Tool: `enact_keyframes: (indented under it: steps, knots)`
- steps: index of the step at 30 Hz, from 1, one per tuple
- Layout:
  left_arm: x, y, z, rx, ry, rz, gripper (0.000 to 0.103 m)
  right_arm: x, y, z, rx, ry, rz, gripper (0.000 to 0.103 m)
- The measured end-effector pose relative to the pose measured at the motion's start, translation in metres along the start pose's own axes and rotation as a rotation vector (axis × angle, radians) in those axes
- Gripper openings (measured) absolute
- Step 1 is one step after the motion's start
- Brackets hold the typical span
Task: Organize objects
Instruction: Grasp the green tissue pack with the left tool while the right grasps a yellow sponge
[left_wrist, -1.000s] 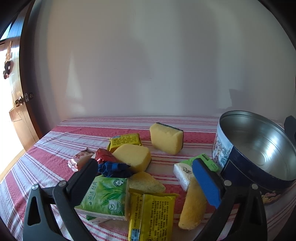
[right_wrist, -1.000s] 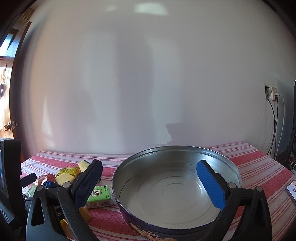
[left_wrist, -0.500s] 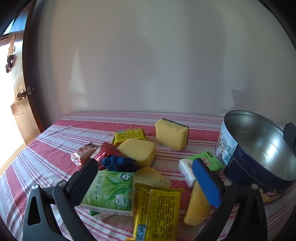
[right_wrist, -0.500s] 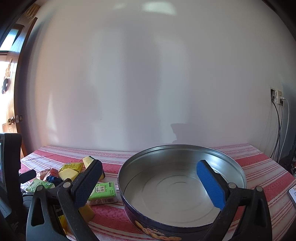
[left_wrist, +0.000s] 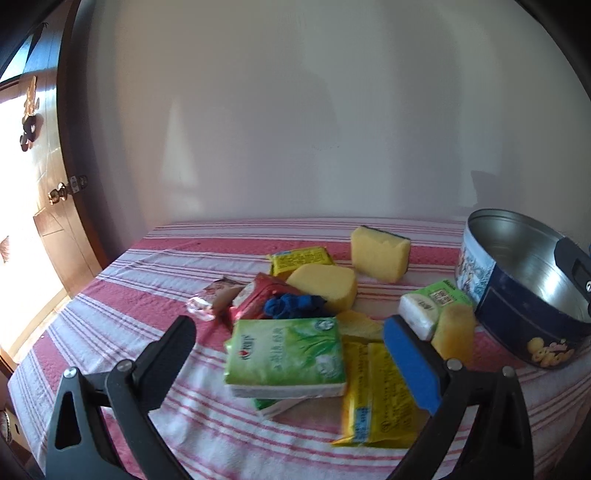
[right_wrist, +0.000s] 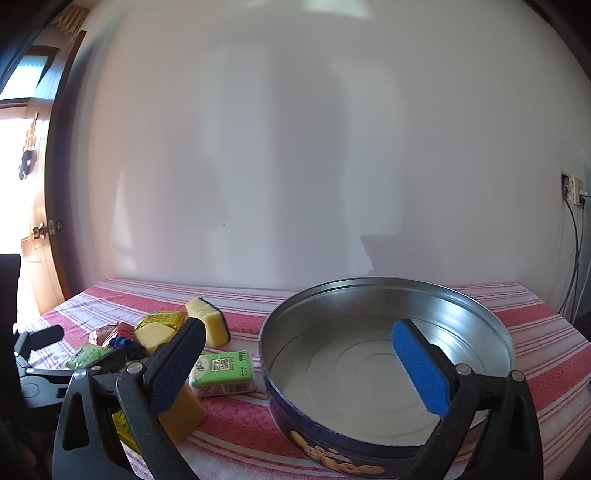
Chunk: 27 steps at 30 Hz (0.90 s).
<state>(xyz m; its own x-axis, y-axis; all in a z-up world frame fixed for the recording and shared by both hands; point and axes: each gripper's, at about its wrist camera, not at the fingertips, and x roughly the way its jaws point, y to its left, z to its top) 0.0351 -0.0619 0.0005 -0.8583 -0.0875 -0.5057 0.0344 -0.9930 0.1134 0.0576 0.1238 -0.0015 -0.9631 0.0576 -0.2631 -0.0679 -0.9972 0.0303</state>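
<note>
The green tissue pack (left_wrist: 286, 354) lies in the lower centre of the left wrist view, on top of a second pack whose edge peeks out beneath it, and it sits squarely in the gap between the spread fingers of the left gripper (left_wrist: 291, 354), which holds nothing. Its long axis runs roughly left to right across the frame, so it lies crosswise to the gripper's line of reach, with its short sides facing the black pad at lower left and the blue pad at lower right. From here the pack looks a little narrower than the opening, so the coming move is probably a plain advance and close; whether the fingers are already level with it I cannot tell. Crowding it are the yellow packet (left_wrist: 376, 391) just to its right, a blue wad (left_wrist: 291, 306) and a red wrapper (left_wrist: 258, 299) just behind, and yellow sponges (left_wrist: 325, 288) further up the frame. The cookie tin (right_wrist: 388, 354), empty and likely the destination, stands at the right edge of the left view and fills the lower centre of the right wrist view. The right gripper (right_wrist: 299, 365) is also spread wide and empty, hovering at the tin, well apart from the pile. The left is plainly the nearer hand for this pack.
</note>
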Motion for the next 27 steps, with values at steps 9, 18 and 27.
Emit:
enact_keyframes:
  steps: [9, 18, 27]
  knots:
    - [0.005, 0.043, -0.018, -0.014, 0.095, 0.000, 0.103, 0.013, 0.029, -0.007, -0.033, 0.136, 0.212, 0.100]
    - [0.000, 0.049, -0.015, -0.030, 0.098, -0.039, 0.102, 0.051, 0.077, -0.021, -0.116, 0.343, 0.285, 0.084]
    - [0.016, 0.028, 0.000, -0.040, 0.134, -0.109, 0.102, 0.059, 0.067, -0.027, -0.080, 0.429, 0.309, 0.039]
